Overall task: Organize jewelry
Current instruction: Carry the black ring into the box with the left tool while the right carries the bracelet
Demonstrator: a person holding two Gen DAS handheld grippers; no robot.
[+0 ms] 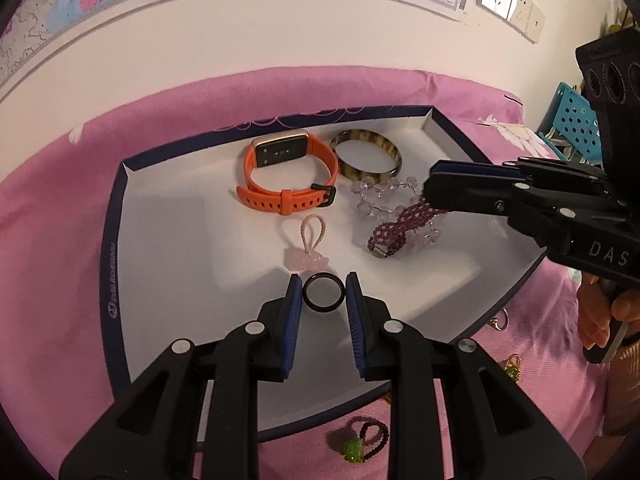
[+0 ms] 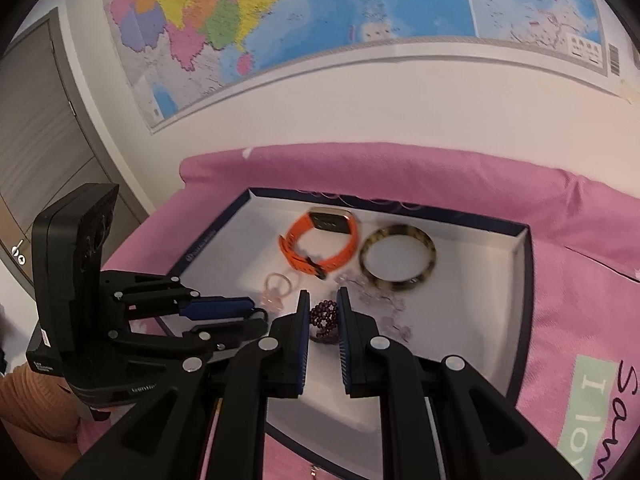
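1. The left gripper [image 1: 323, 298] hangs over the near part of the tray [image 1: 116, 240]. Its jaws stand apart, one on each side of a black ring [image 1: 323, 293]; whether the blue pads touch the ring cannot be told.
2. The right gripper [image 2: 323, 316] reaches in from the right side of the tray, its tips at the purple bracelet [image 1: 394, 228]. In the right wrist view the jaws stand a little apart with the purple beads between them; whether they press on the beads cannot be told.
3. An orange watch [image 1: 286, 176] lies at the far middle of the tray, strap buckled into a loop.
4. A striped bangle [image 1: 366, 155] lies just right of the watch, flat on the white floor of the tray.
5. A clear bead bracelet [image 1: 378, 194] lies near the bangle, partly under the purple bracelet.
6. A pink charm [image 1: 306, 258] with a cord loop lies just beyond the black ring, near the middle of the tray.
7. The tray sits on a pink cloth [image 1: 48, 216].
8. Outside the tray, on the cloth at its near edge, lies a dark bead bracelet with a green bead [image 1: 354, 450].
9. A map [image 2: 320, 12] hangs on the wall behind.
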